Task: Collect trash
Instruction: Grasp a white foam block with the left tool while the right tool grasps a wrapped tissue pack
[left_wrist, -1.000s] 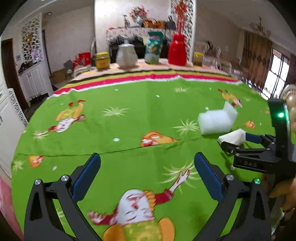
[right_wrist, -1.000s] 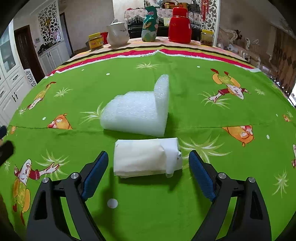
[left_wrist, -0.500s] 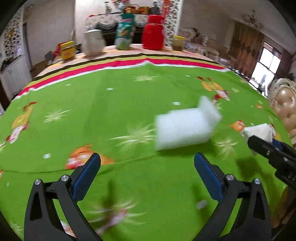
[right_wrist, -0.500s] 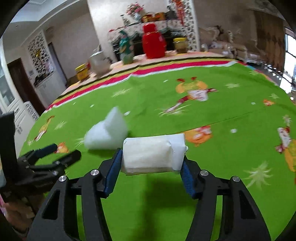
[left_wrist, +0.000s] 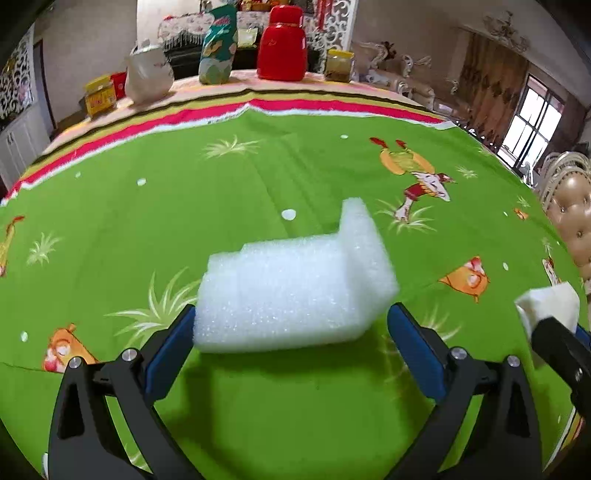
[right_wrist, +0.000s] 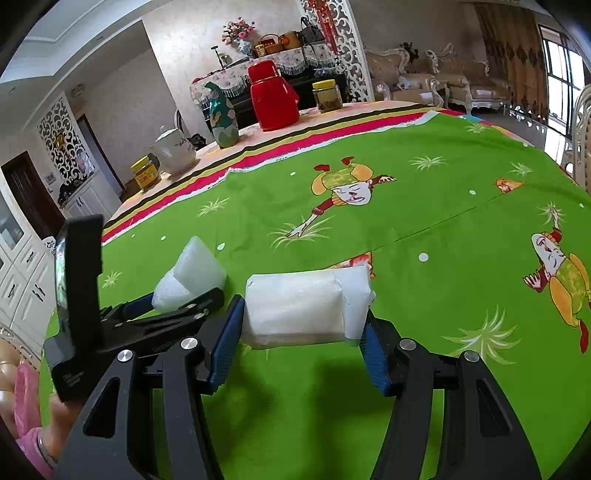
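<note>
A white L-shaped foam block (left_wrist: 295, 291) lies on the green cartoon tablecloth (left_wrist: 184, 206). My left gripper (left_wrist: 291, 347) is open with its blue pads on either side of the block's near end, the left pad touching it. My right gripper (right_wrist: 299, 332) is shut on a white wrapped packet (right_wrist: 306, 306) and holds it above the cloth. The packet's corner also shows at the right edge of the left wrist view (left_wrist: 550, 306). The foam block and left gripper show at the left of the right wrist view (right_wrist: 192, 277).
At the far edge of the table stand a red thermos (left_wrist: 282, 44), a teal patterned bag (left_wrist: 218, 44), a white teapot (left_wrist: 147, 74) and yellow-lidded jars (left_wrist: 99, 96). A padded chair (left_wrist: 572, 221) is at the right.
My left gripper moved right and forward until the foam block sits between its pads. My right gripper closed on the packet, lifted it and swung right.
</note>
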